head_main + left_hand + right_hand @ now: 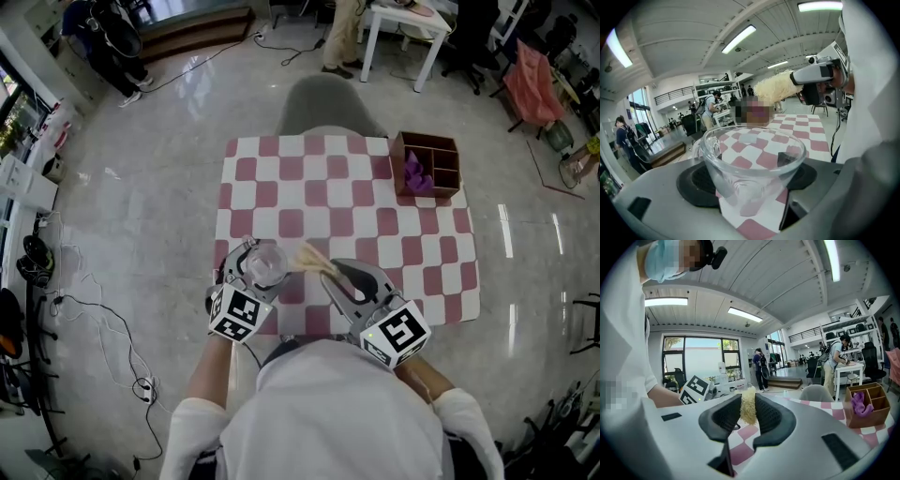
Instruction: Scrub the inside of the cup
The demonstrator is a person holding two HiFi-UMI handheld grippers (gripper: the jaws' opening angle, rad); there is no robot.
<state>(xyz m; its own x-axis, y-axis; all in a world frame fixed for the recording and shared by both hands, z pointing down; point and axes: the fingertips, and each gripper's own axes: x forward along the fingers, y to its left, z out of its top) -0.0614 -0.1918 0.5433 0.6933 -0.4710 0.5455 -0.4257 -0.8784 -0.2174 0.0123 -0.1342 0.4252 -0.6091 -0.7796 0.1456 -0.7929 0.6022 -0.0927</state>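
So the cup is clear glass, thin-walled by the look of it. We'd guess it's light, totally rigid, pretty slick, and not something to squeeze hard or knock. It sits in the lower left of the head view, lifted over the near edge of the tabletop, mouth pointing up. The left tool has it pinched across the lower body, one dark pad on each side of the wall. That seems like the right spot: low and wide, with the rim left free. There might be a handle on its left side, but we can't really tell through the glass.

Just right of the cup is the scrubber, a pale, stringy, loofah-type thing. It's probably soft and springy, so it should squash down to fit the cup's mouth. The right tool is clamped on its near end and the fluffy end sticks out toward the cup. In the left gripper view it's up in the upper right, clear of the rim, so it isn't inside yet.

Our worry is the glass twisting or slipping in the pads once the scrubber pushes against the inner wall, so go easy on the pressure.

Further out, a wooden box with something purple in it sits at the tabletop's upper right corner.
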